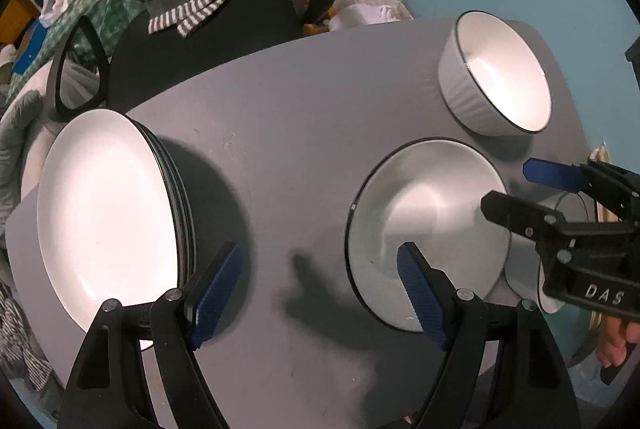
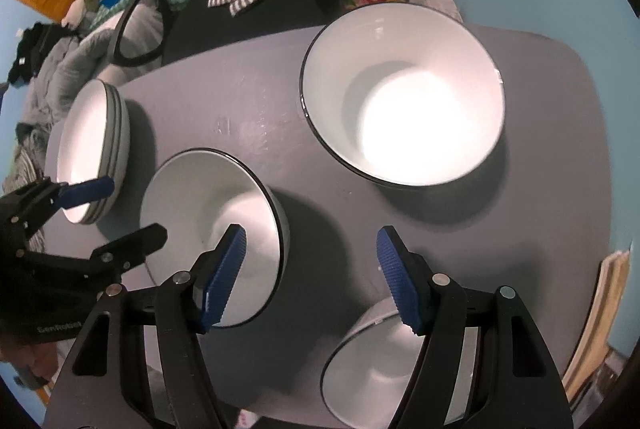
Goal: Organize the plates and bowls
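White stack of plates (image 1: 108, 205) sits at one end of the grey desk (image 1: 280, 133); three white bowls occupy the other: far bowl (image 2: 404, 97), middle bowl (image 2: 212, 229), near bowl (image 2: 372, 361). Left gripper (image 1: 320, 293) fingers wide apart, empty, above bare desk between plates and middle bowl. Right gripper (image 2: 312, 277) fingers open, empty, between middle and near bowls.

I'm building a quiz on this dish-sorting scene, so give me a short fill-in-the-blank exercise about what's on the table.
1. The white plates sit in a ____ at one end of the grey table.
2. The number of loose bowls on the table is ____.
3. The pads on both grippers are coloured ____.
4. The bowls' white rims are edged in ____.

Missing words: stack; three; blue; black
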